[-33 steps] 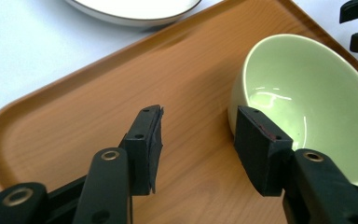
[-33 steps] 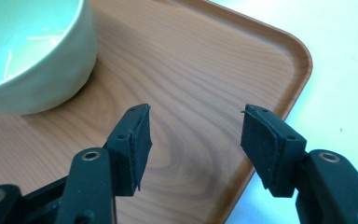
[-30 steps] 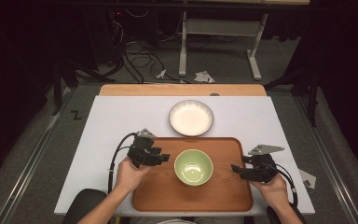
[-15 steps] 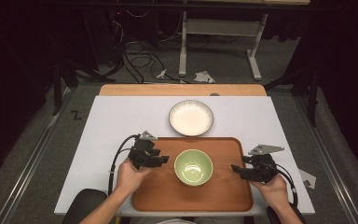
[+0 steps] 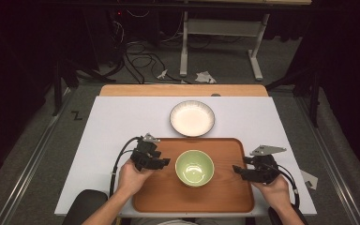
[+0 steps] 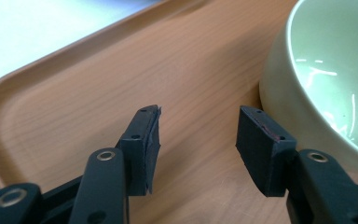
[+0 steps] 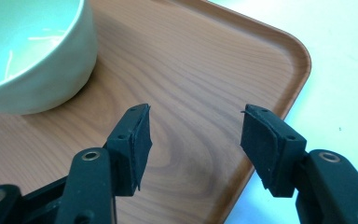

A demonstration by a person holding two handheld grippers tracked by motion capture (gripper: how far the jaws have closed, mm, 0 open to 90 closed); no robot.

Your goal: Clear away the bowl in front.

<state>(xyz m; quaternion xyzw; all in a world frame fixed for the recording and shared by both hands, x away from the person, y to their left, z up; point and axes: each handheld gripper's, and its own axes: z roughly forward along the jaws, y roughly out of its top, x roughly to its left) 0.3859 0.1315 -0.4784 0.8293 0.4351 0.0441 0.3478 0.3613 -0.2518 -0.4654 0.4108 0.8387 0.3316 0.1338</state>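
A pale green bowl [image 5: 194,167] stands empty in the middle of a wooden tray [image 5: 225,197]. My left gripper [image 5: 165,161] hovers over the tray just left of the bowl, open, with nothing between its jaws. In the left gripper view the bowl [image 6: 326,79] sits close to the right fingertip [image 6: 256,135] without touching it; the gripper [image 6: 198,126] is above bare tray [image 6: 74,98]. My right gripper [image 5: 236,169] is open over the tray's right part. In the right gripper view the bowl [image 7: 32,56] lies up left of the gripper [image 7: 195,123], near the tray's edge [image 7: 279,98].
A white plate with a dark rim [image 5: 192,118] sits on the white table [image 5: 117,122] just beyond the tray. A wooden strip [image 5: 183,90] runs along the table's far edge. Cables and desk legs [image 5: 183,42] stand on the floor behind.
My left gripper has crept slightly right toward the bowl. The right gripper and the bowl have stayed put.
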